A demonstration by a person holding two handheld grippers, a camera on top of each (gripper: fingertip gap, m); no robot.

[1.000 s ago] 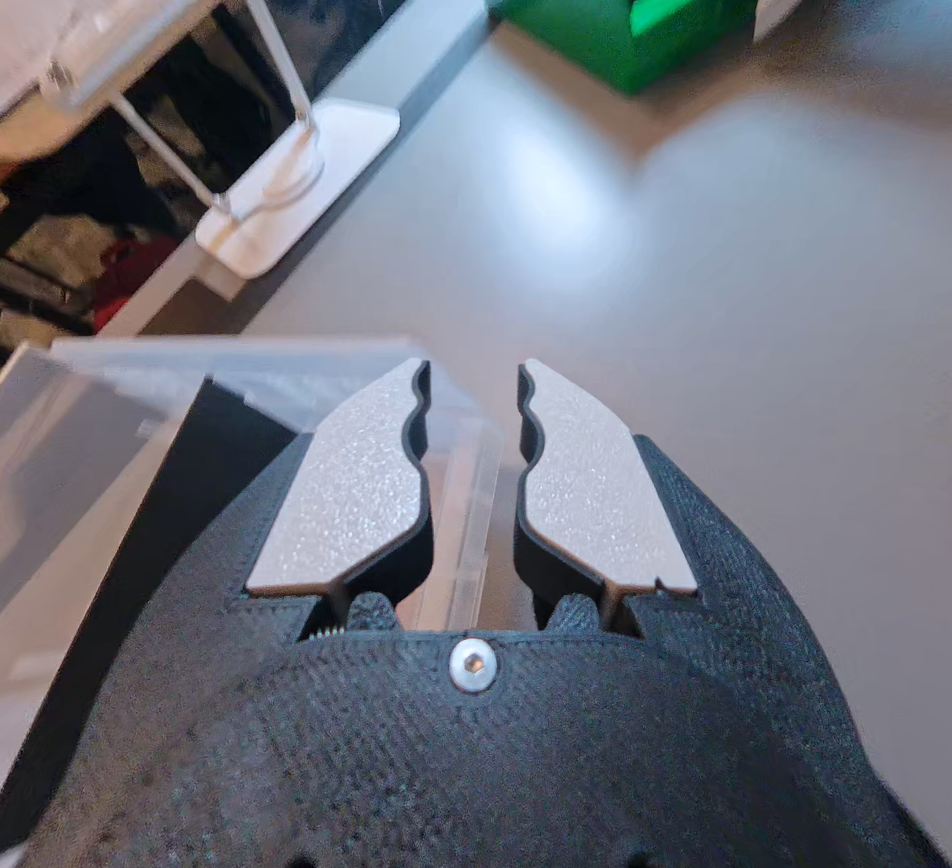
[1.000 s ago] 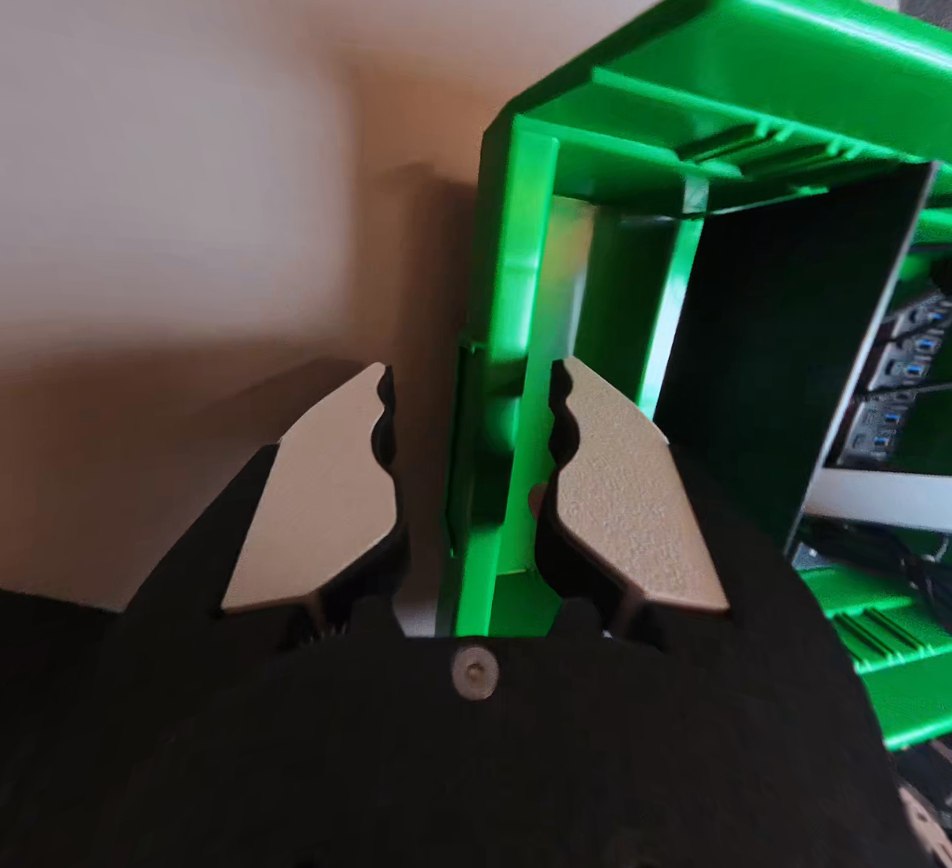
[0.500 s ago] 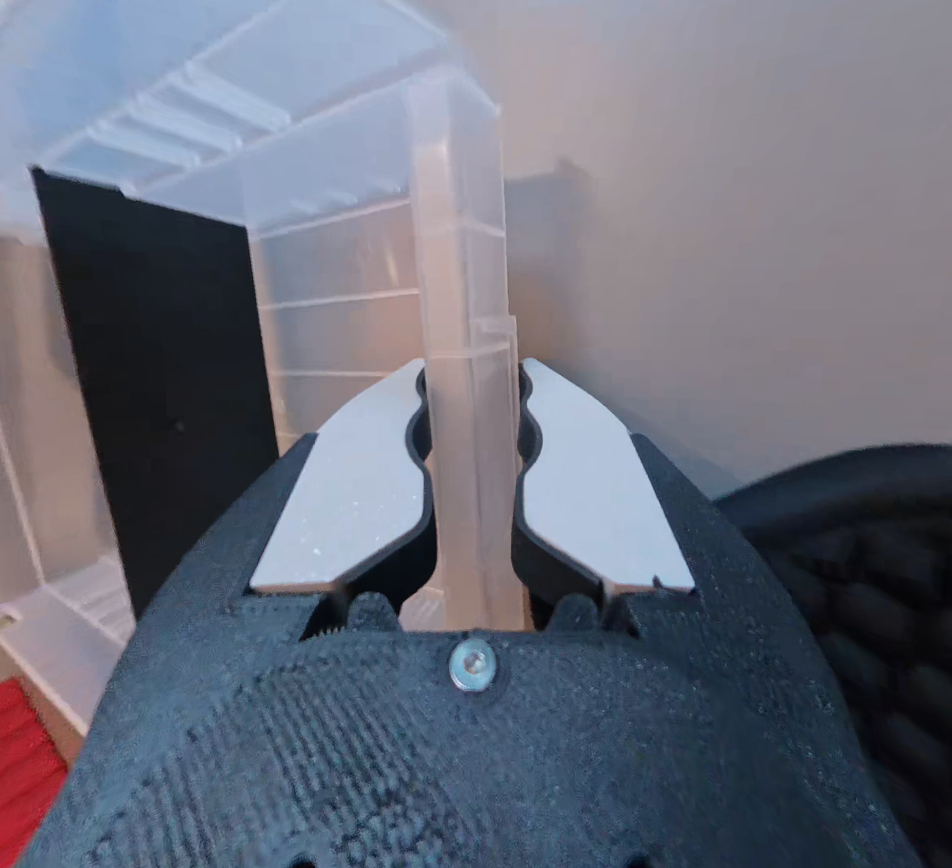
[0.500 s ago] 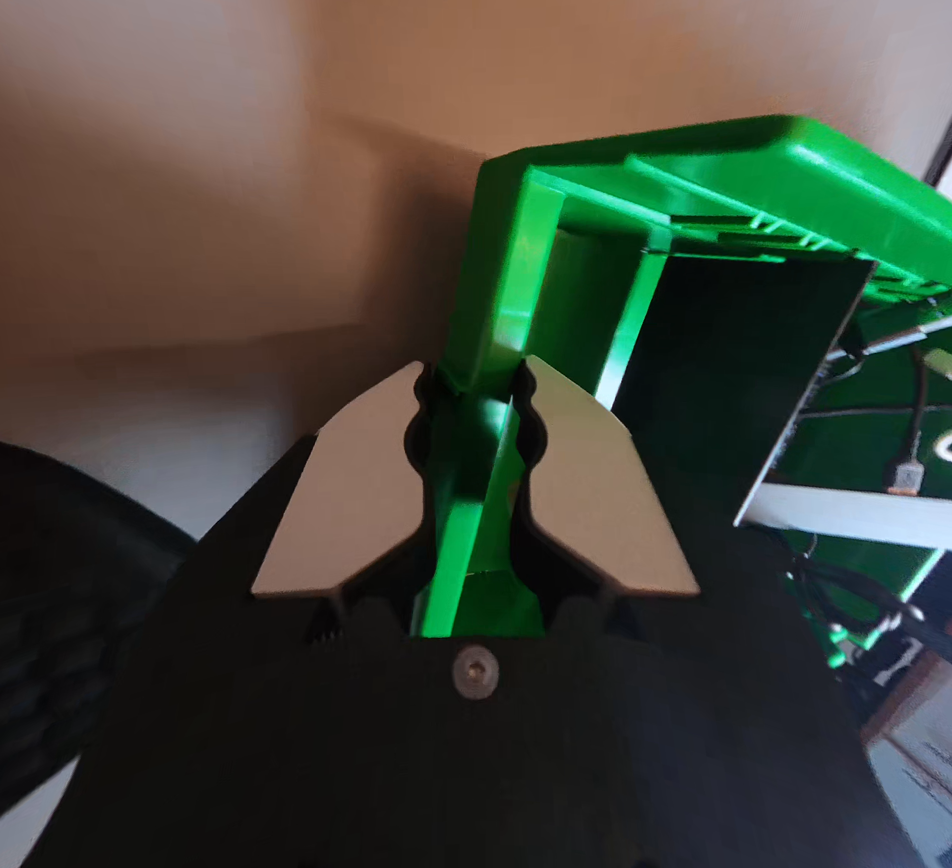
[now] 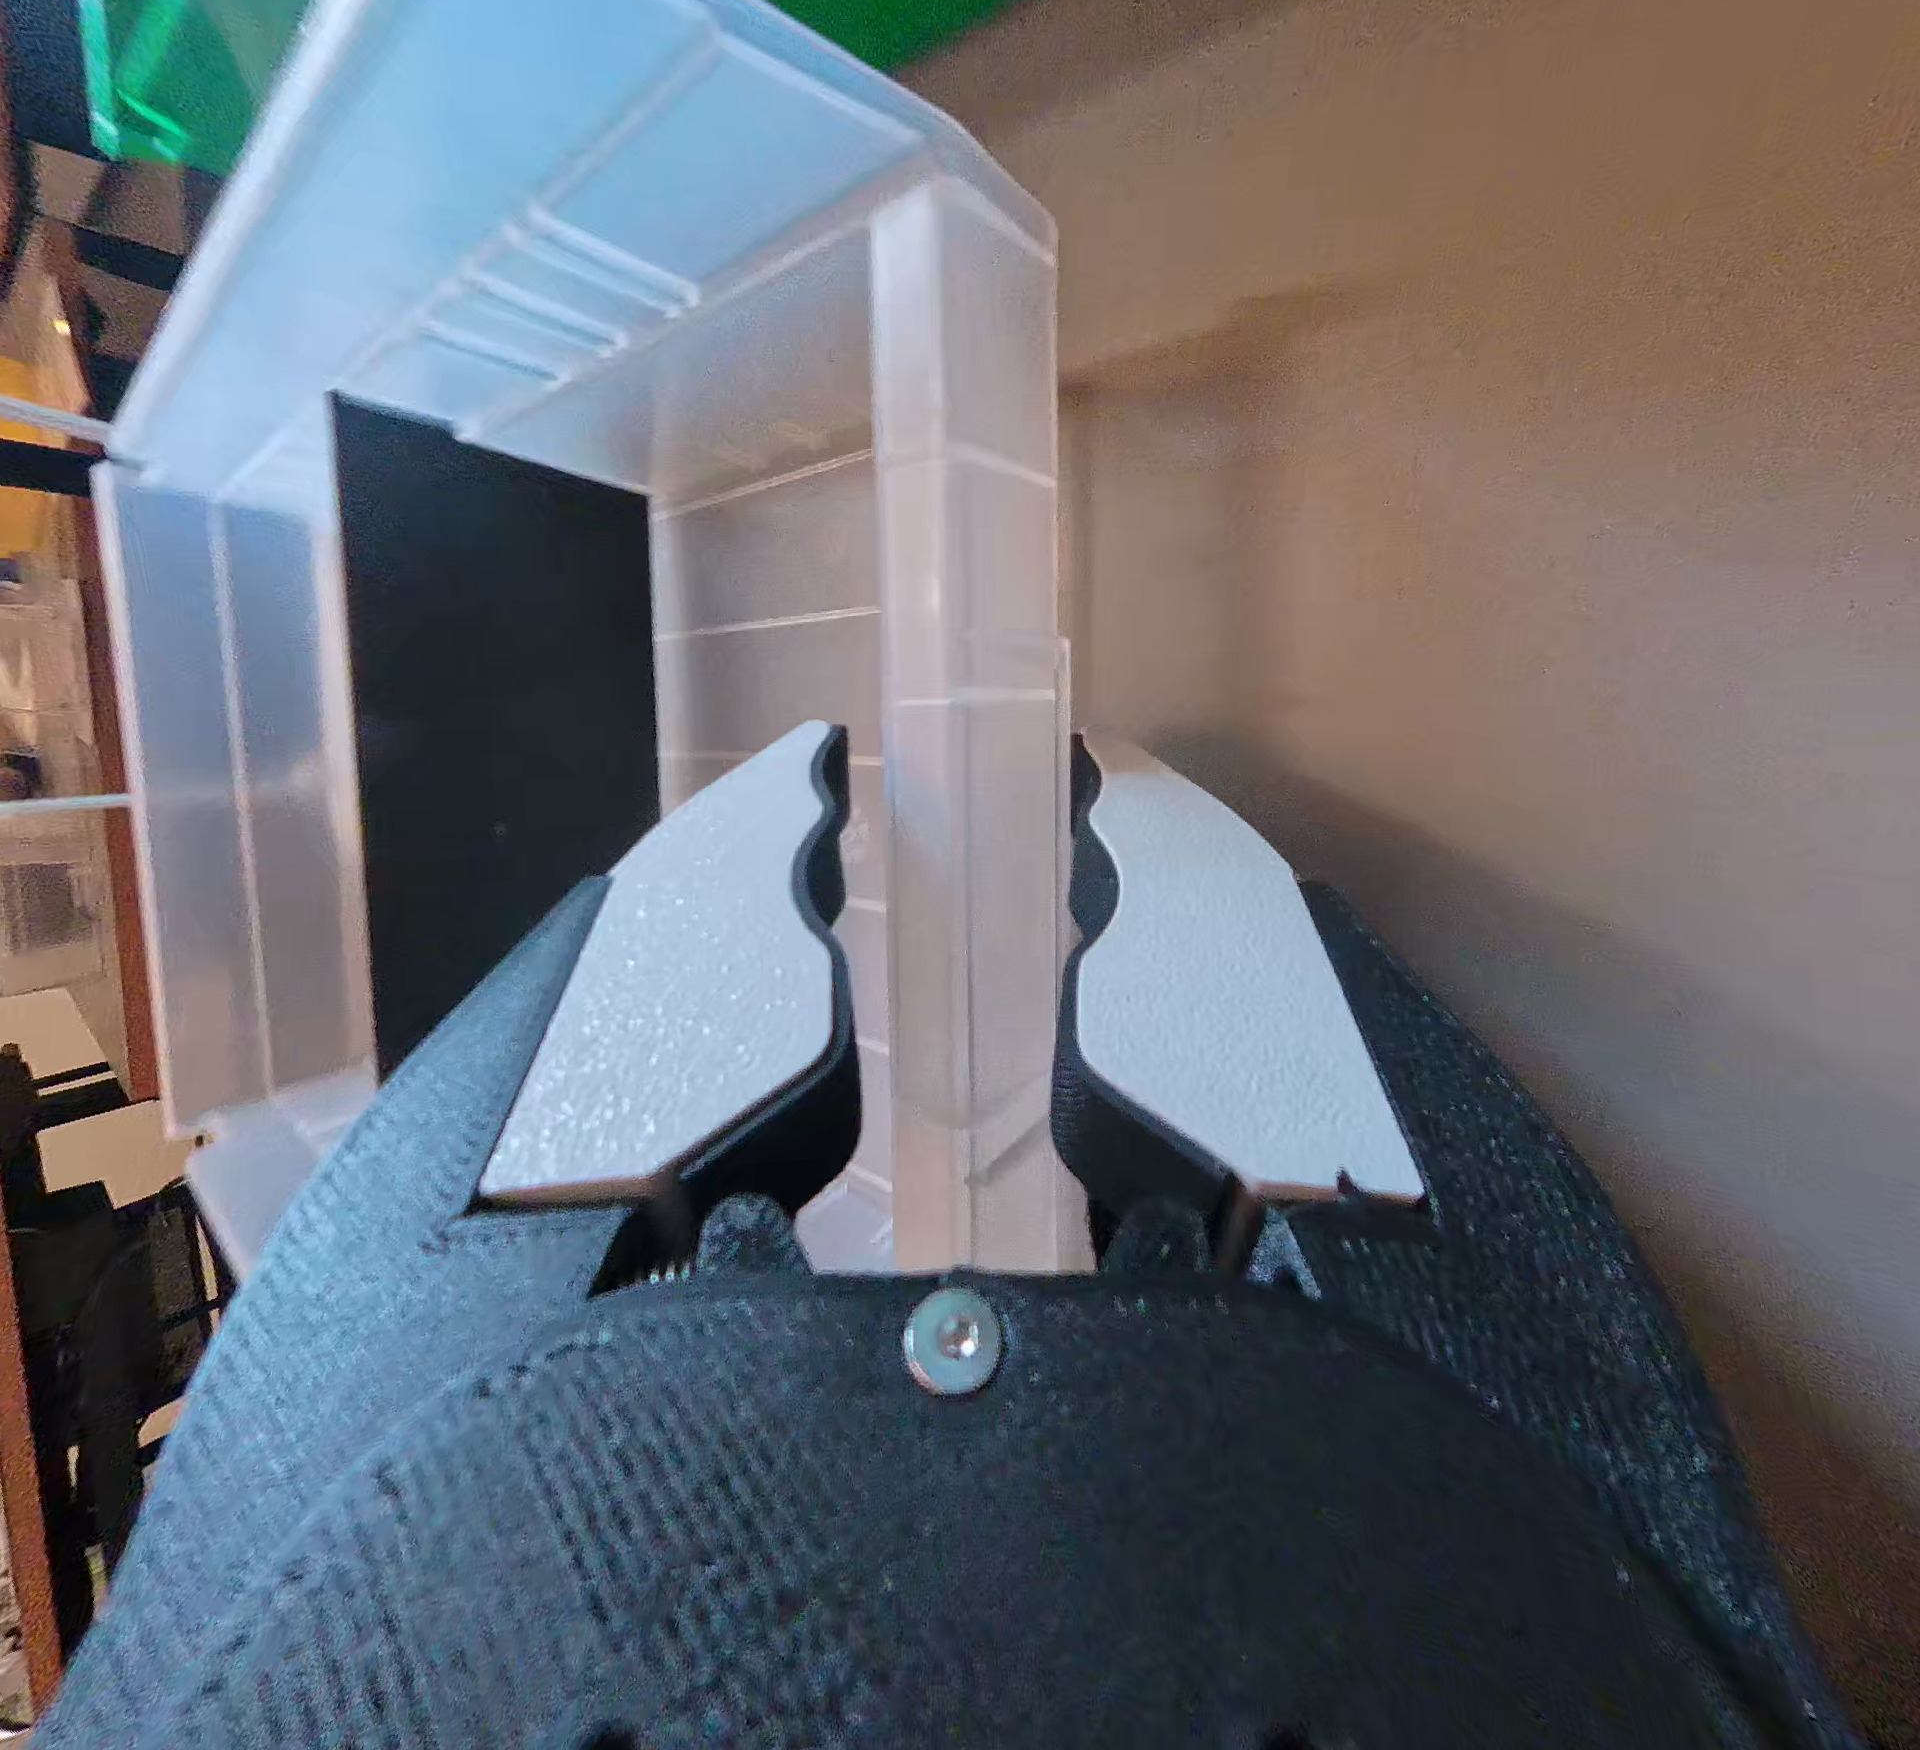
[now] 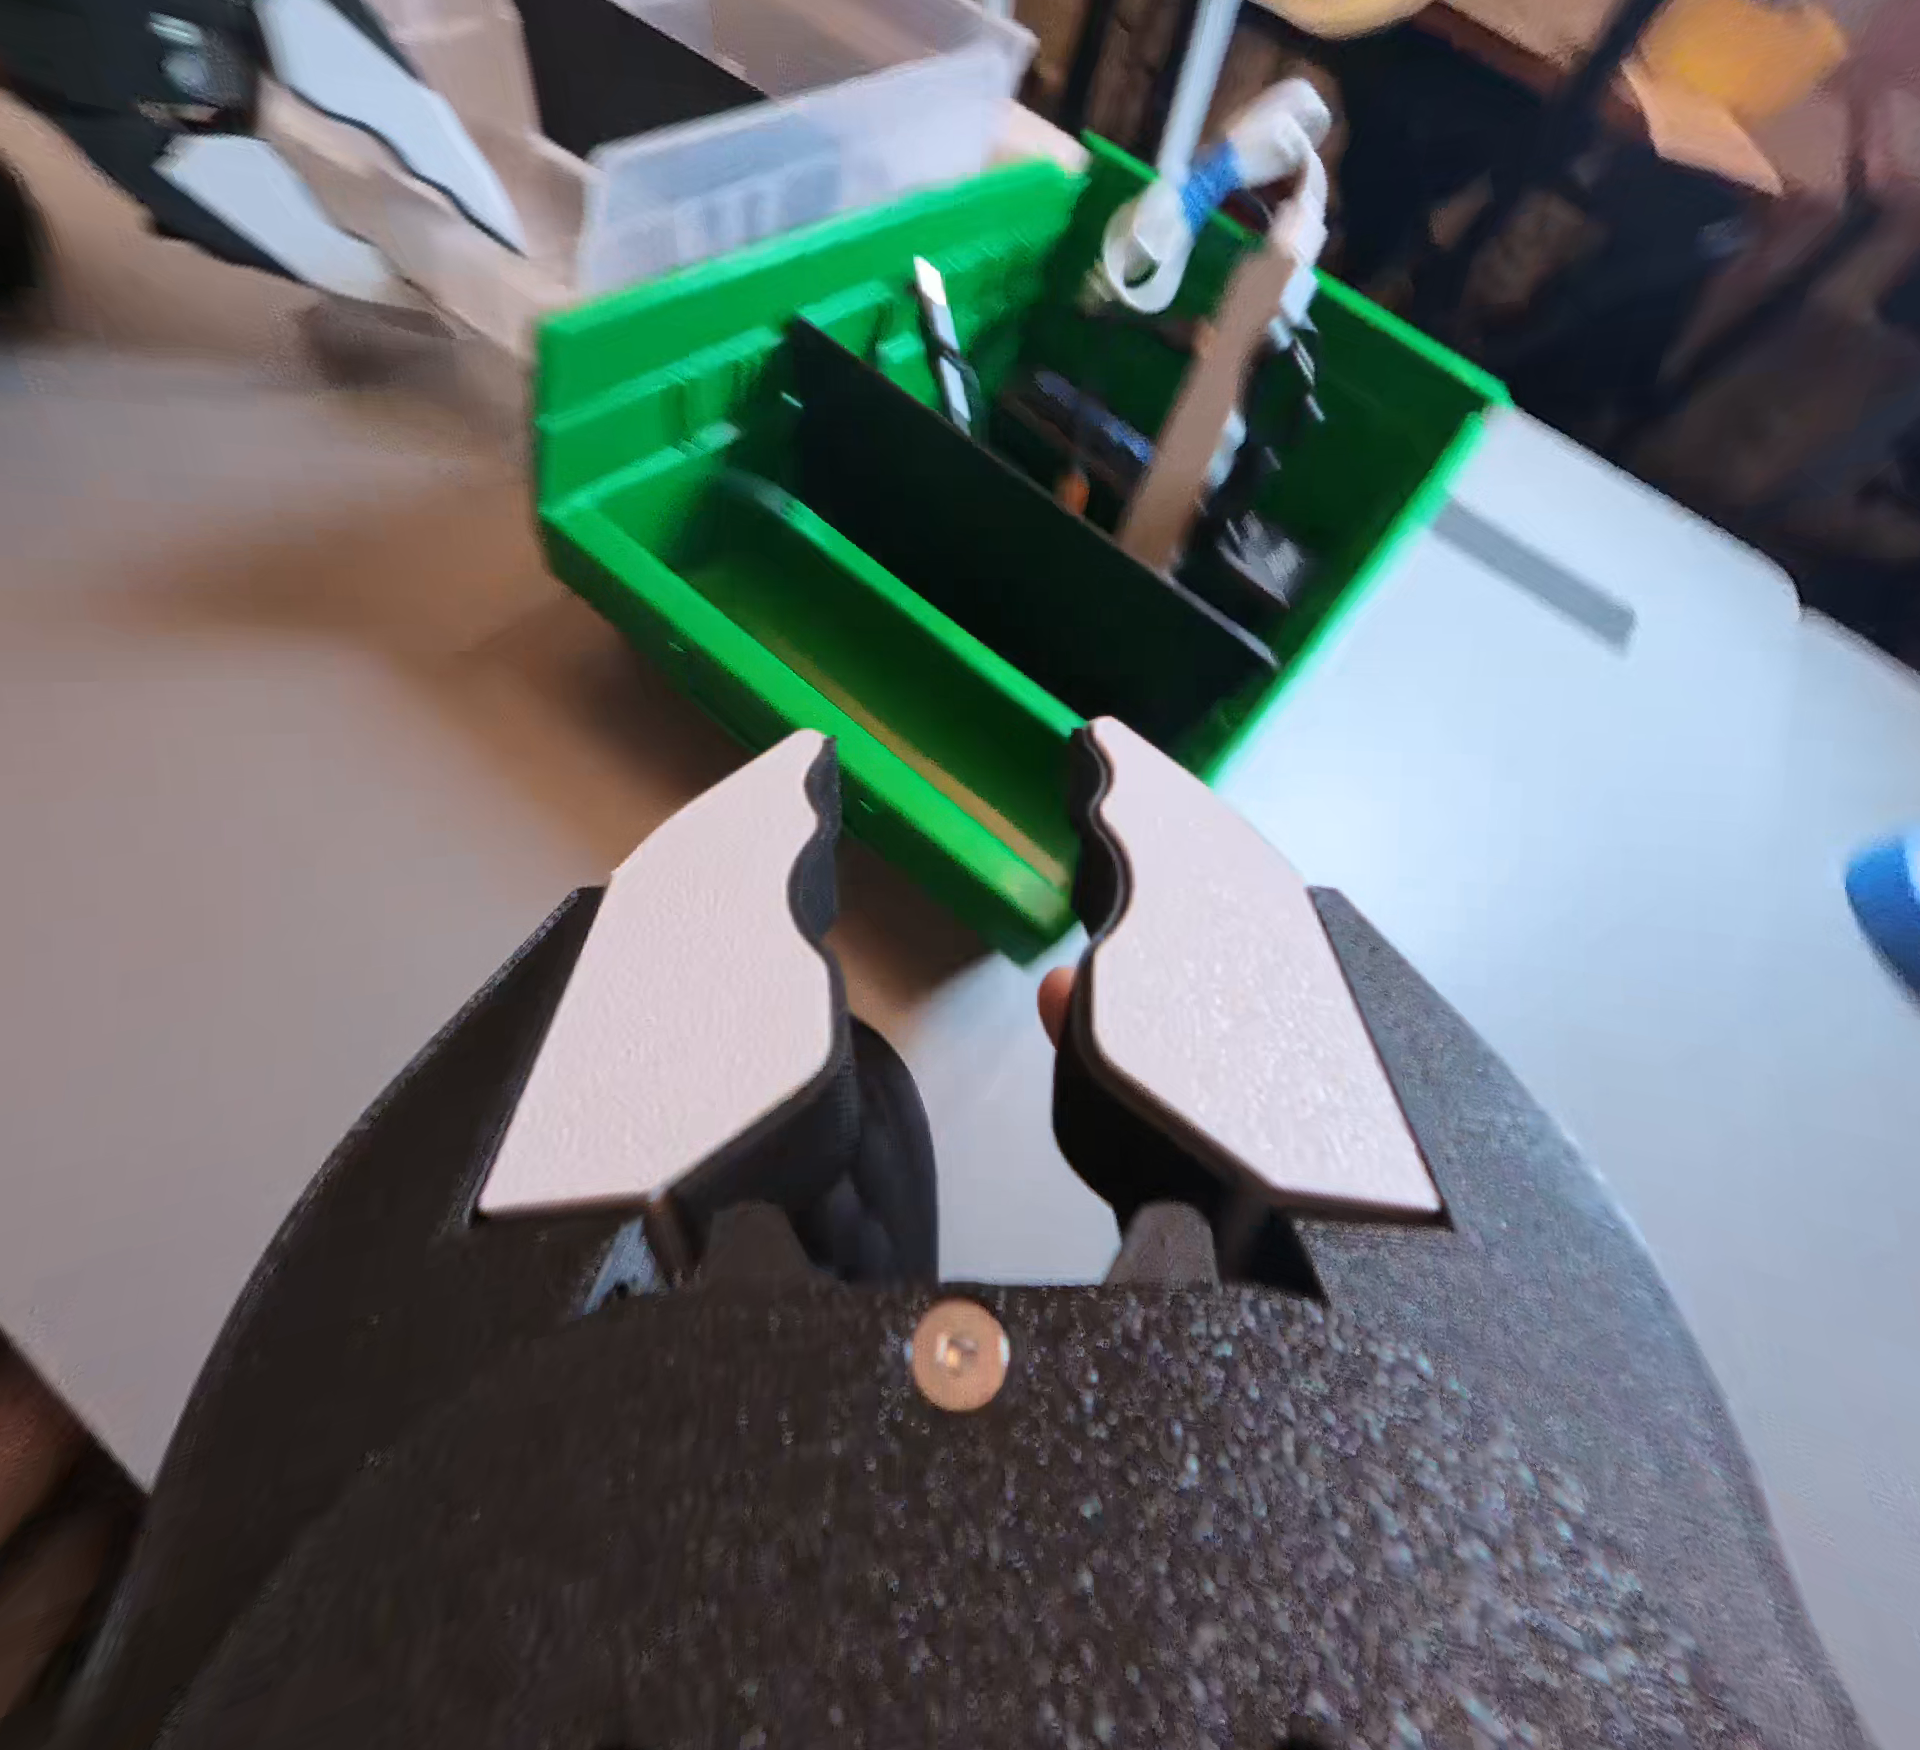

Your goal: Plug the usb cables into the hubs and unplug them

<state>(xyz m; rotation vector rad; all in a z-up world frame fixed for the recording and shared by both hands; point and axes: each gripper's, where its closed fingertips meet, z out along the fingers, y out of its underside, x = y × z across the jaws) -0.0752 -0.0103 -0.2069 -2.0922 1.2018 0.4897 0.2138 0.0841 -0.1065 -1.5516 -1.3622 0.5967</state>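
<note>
In the right wrist view, a green bin (image 6: 644, 370) sits on the grey table (image 6: 1455, 921). A black divider (image 6: 987, 537) splits it. Its far compartment holds a blurred grey strip-shaped hub (image 6: 1205, 412), dark cables, and a coiled white cable (image 6: 1216, 194) with a blue tie. My right gripper (image 6: 951, 755) is open and empty, just in front of the bin's near corner. My left gripper (image 5: 956, 755) straddles the corner wall of a clear bin (image 5: 966, 453). A thin gap shows beside its left finger. It also shows in the right wrist view (image 6: 447, 256).
The clear bin (image 6: 790, 173) stands behind the green one and holds a black divider (image 5: 499, 713). A white stand (image 6: 1195, 69) rises behind the bins. A blue object (image 6: 1886, 890) lies at the table's right edge. Dark shelving fills the background. Some 30 centimetres of space lies between my two pairs of fingers.
My right gripper has let go of the green bin's wall and drawn back, and the bin now sits on the table. My left jaws have widened slightly around the clear bin's wall.
</note>
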